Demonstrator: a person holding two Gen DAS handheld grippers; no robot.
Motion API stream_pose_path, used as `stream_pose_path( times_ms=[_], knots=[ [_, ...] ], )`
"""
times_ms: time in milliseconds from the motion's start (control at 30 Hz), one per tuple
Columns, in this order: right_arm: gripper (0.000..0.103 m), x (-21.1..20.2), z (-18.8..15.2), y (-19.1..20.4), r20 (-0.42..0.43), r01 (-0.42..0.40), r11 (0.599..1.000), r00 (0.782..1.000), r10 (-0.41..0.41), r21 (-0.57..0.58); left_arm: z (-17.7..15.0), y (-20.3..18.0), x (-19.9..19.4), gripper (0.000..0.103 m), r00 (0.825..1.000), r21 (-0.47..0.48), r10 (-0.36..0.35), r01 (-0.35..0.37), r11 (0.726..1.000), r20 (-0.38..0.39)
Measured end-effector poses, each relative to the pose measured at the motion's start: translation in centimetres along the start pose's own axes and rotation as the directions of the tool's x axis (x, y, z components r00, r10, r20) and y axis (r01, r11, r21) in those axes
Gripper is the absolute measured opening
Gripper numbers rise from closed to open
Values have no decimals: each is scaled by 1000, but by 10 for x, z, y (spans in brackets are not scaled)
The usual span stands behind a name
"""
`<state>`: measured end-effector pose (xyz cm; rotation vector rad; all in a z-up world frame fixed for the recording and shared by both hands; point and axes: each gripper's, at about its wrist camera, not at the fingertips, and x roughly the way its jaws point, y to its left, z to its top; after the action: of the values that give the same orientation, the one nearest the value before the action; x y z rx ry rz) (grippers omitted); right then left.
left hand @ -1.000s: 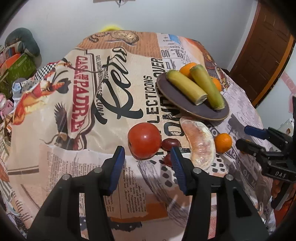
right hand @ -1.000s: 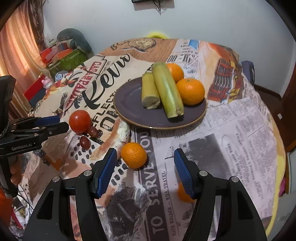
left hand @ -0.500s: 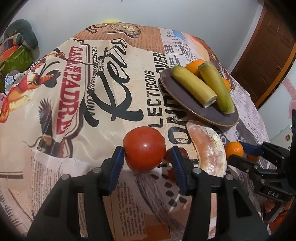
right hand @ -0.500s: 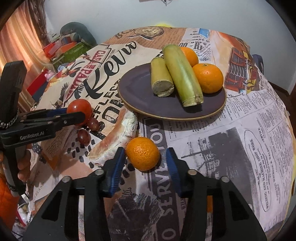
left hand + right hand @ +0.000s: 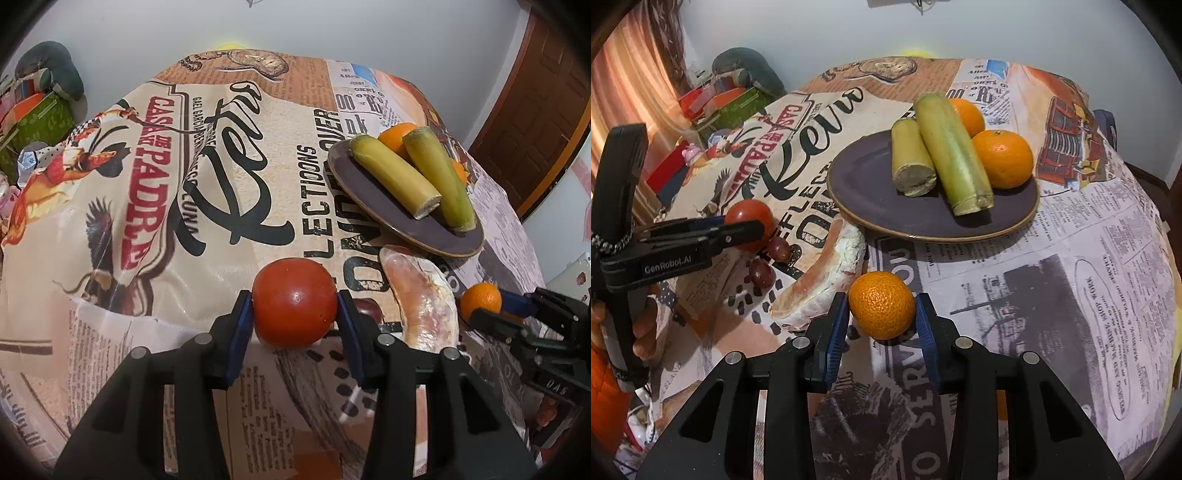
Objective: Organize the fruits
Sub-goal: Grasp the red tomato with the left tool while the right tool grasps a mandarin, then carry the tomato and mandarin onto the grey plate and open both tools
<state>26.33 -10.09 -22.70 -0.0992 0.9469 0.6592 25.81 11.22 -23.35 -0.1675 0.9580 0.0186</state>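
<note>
Both grips are just being made – the left gripper (image 5: 295, 308) has its jaws closing onto the round red tomato (image 5: 294, 302), the right gripper (image 5: 882, 312) onto the small dimpled orange mandarin (image 5: 881, 304), blue pads touching both sides of each. Both fruits sit on the printed tablecloth just in front of the dark round plate (image 5: 871, 192) (it already carries two green cane pieces (image 5: 951, 155) and two oranges (image 5: 1003, 158)). Next, I judge, each lifts clear and crosses to the plate's bare near half – the pale peeled pomelo wedge (image 5: 820, 280) and dark grapes (image 5: 762, 271) lie between them and could be nudged
</note>
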Motion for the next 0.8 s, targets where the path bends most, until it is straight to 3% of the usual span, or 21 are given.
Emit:
stream_pose_path(
  times_ms=[467,800],
  knots=[
    [34,-40,13,-19,101,41,999,994,-44,27,13,-32,-44,45,996,51,-30,26,998,90],
    [34,-64,33,-42,177,89,995,980,-95,40,32,-62,-48,45,989,90,-70,59,994,128]
  ],
)
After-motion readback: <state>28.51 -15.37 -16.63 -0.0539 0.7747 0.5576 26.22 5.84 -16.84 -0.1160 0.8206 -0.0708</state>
